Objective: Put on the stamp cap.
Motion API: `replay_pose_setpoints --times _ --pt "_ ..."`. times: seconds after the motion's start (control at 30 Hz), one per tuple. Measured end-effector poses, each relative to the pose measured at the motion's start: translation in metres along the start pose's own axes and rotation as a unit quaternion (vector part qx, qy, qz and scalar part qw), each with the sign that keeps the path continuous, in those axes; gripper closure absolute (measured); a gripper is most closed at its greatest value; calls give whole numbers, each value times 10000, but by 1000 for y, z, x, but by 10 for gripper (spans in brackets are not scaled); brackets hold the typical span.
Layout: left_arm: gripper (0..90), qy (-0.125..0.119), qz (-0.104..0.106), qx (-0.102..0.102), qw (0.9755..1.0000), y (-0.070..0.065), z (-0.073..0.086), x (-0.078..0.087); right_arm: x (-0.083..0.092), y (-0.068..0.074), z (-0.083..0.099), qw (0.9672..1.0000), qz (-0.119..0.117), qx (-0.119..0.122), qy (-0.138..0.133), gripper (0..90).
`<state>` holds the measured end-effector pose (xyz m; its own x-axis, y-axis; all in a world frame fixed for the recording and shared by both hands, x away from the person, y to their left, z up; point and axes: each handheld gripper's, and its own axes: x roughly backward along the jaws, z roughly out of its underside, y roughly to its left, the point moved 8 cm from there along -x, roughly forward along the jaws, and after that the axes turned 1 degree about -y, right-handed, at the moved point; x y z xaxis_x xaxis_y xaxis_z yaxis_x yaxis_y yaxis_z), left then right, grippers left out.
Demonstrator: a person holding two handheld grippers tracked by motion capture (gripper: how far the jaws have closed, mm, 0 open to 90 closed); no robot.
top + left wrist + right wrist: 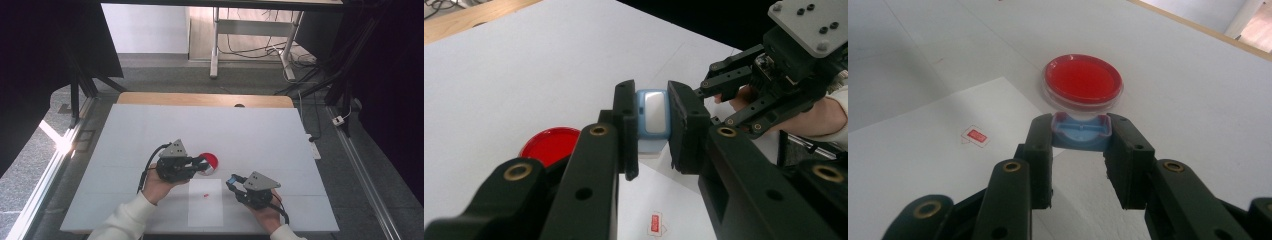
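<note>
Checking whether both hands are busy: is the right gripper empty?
No. In the right gripper view, the right gripper is shut on a small blue piece, clamped between its black jaws in front of the red dish.

The white worktop is evenly and brightly lit from overhead, with soft, faint shadows. Daylight glares in a streak on the floor at the left of the high view, while both upper corners sink into near black. In the 2 gripper views the near black arms are blurred, and the worktop looks slightly grainy.
</note>
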<state>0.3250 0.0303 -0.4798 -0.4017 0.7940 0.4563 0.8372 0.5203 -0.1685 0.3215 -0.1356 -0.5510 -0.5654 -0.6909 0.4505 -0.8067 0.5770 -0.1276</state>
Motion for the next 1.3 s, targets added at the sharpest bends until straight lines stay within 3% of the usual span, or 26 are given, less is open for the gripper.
replay_pose_setpoints --times 0.03,0.07,0.87,1.3 --pt "757 3 1 1 10000 0 0 0 2 0 1 9998 17 76 165 647" --pt "757 1 3 2 10000 0 0 0 0 1 -1 10000 39 47 53 647" --pt "757 -1 18 98 10000 -2 0 -5 -23 21 -15 9998 -34 199 -77 647" --pt "756 28 24 132 9999 -4 2 -8 -29 26 -23 9992 158 324 -162 647"
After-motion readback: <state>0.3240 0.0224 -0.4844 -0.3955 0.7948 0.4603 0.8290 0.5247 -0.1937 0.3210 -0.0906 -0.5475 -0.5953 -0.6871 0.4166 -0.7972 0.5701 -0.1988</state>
